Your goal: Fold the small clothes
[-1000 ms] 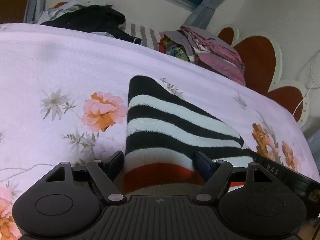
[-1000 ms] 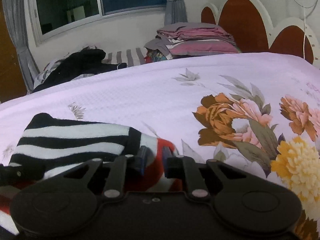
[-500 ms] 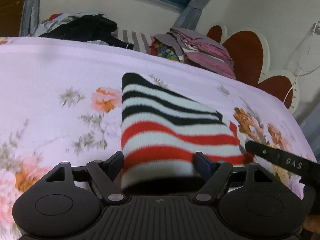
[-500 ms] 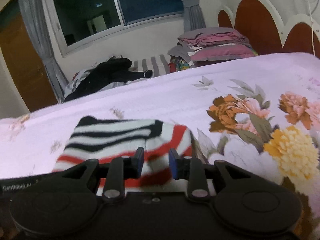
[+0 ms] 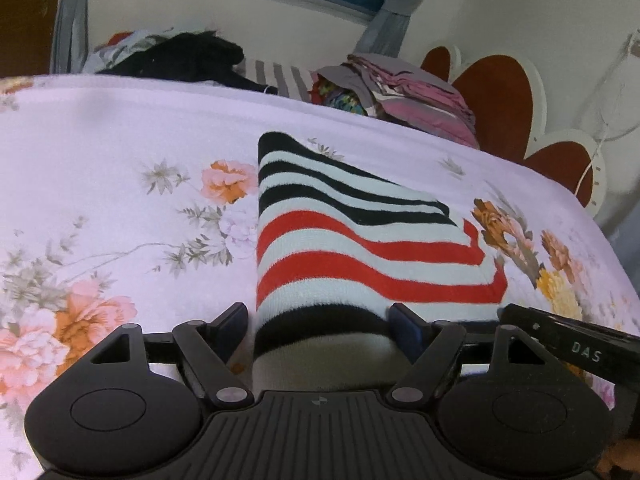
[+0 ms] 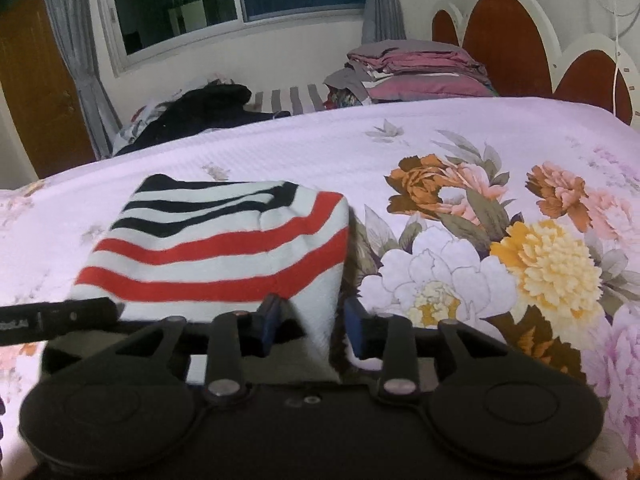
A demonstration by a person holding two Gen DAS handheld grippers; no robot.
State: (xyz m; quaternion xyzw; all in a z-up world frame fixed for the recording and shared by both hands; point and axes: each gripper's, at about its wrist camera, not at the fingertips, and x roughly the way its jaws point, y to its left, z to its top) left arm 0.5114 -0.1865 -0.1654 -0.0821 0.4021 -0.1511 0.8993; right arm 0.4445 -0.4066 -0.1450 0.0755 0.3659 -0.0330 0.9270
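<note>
One folded knit garment striped black, white and red (image 5: 360, 248) lies on one bed with a pale lilac flowered cover (image 5: 120, 152). Behind it: one stack of folded pink and grey linens (image 6: 420, 68), one heap of dark loose clothes (image 6: 200, 112). Two black claws, left claw (image 5: 320, 326) and right claw (image 6: 314, 326).

A small knitted garment (image 5: 360, 248) (image 6: 224, 248), striped in black and white at its far end and in red and white nearer, with a black band at its near edge, is seen folded flat upon the pale pink flowered bedspread (image 5: 120, 152) (image 6: 460, 140).
</note>
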